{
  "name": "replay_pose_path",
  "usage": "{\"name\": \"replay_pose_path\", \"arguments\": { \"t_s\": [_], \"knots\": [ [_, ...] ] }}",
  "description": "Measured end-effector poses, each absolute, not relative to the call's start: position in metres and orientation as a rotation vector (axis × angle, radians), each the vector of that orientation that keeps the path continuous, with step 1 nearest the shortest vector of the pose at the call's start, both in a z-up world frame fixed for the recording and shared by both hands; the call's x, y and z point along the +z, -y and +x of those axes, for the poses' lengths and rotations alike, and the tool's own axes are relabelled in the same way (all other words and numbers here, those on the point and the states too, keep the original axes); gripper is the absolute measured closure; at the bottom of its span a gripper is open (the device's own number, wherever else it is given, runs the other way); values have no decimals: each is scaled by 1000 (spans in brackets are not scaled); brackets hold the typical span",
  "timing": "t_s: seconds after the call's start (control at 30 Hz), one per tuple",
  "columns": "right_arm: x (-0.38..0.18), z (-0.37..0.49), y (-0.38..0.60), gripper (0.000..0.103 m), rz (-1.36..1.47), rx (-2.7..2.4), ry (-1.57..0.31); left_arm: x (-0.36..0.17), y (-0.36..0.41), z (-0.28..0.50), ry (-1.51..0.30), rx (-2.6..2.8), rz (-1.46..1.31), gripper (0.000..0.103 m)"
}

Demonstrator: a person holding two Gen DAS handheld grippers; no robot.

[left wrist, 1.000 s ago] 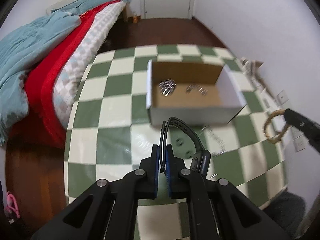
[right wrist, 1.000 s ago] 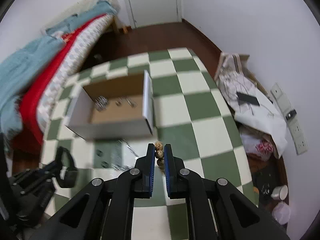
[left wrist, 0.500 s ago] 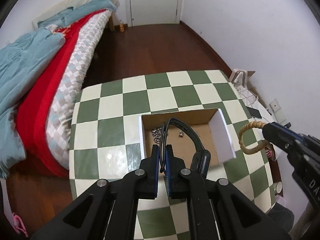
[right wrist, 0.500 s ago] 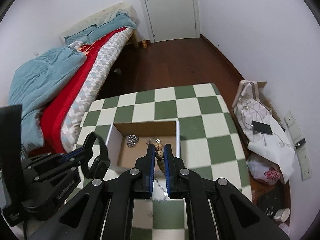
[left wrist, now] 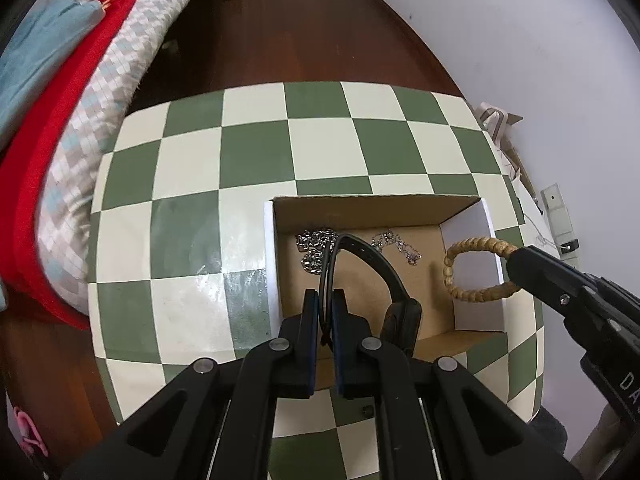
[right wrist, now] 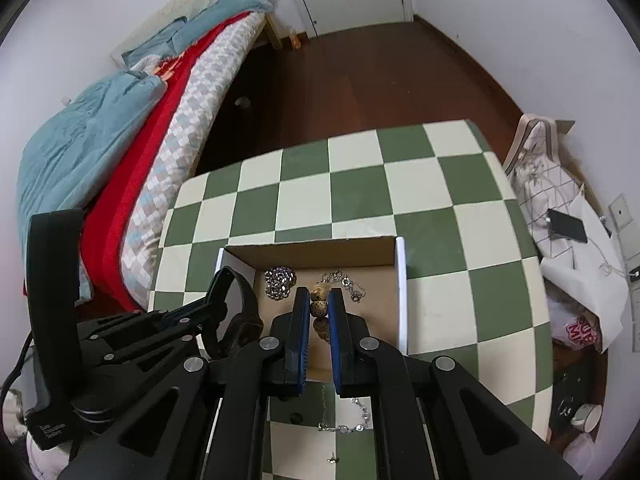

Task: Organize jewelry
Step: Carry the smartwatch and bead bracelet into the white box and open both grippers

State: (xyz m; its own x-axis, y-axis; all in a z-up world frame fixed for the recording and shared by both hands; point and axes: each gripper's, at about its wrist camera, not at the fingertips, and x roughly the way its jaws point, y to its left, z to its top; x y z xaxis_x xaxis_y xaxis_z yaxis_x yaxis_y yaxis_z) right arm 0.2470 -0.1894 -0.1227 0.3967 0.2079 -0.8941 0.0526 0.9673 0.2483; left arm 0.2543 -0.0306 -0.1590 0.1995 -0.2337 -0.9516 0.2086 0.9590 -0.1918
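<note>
Dangling — tan beaded bracelet (left wrist: 476,272) — looped

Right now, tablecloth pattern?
Green and cream checks on the tablecloth; the left wrist view shows it best.

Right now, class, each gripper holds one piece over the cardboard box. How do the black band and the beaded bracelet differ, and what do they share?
The black band is smooth, flat and dark; the beaded bracelet is a string of round tan beads.
The band arches from the left gripper to a thick black block; the bracelet forms a closed ring at the right gripper.
Shared: both are pinched in shut jaws above the cardboard box.
</note>
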Motion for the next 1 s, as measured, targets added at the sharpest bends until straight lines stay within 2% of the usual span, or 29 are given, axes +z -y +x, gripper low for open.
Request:
{"name": "replay_pose_path", "arguments": {
  "t_s": [0.07,0.13,0.27,0.3,0.37,0.4,0.43,0.47,0.53,0.57,0.63,0.7,0.77,1.0],
  "knots": [
    [-128,250,189,93,257,104,-1178,-161,31,257,-1343,-312,-35,97],
    [-131,253,189,93,270,113,-1188,-162,30,259,-1347,-309,-43,91],
    [-141,257,197,93,310,118,-1232,-159,27,262,-1326,-272,-45,89],
    [-143,257,199,93,310,109,-1246,-157,26,262,-1313,-256,-41,86],
    [-149,257,205,93,286,55,-1277,-153,23,262,-1291,-227,-28,63],
    [-149,257,206,92,276,43,-1281,-150,21,262,-1275,-206,-15,33],
    [-149,256,208,86,270,37,-1284,-148,19,262,-1261,-186,-5,17],
    [-149,255,210,69,263,25,-1286,-145,17,262,-1242,-166,5,8],
    [-145,253,211,45,233,7,-1273,-140,11,261,-1219,-142,12,7],
    [-144,252,211,41,218,0,-1265,-138,8,260,-1207,-121,28,6],
    [-142,249,211,40,188,-19,-1260,-136,4,258,-1177,-77,66,1],
    [-142,247,209,34,132,-56,-1255,-134,-1,254,-1155,-49,91,1],
    [-144,244,204,8,58,-93,-1255,-135,-4,248,-1136,-32,103,1],
    [-161,230,189,0,-20,-113,-1267,-141,-5,224,-1077,12,154,0]
  ]
}}
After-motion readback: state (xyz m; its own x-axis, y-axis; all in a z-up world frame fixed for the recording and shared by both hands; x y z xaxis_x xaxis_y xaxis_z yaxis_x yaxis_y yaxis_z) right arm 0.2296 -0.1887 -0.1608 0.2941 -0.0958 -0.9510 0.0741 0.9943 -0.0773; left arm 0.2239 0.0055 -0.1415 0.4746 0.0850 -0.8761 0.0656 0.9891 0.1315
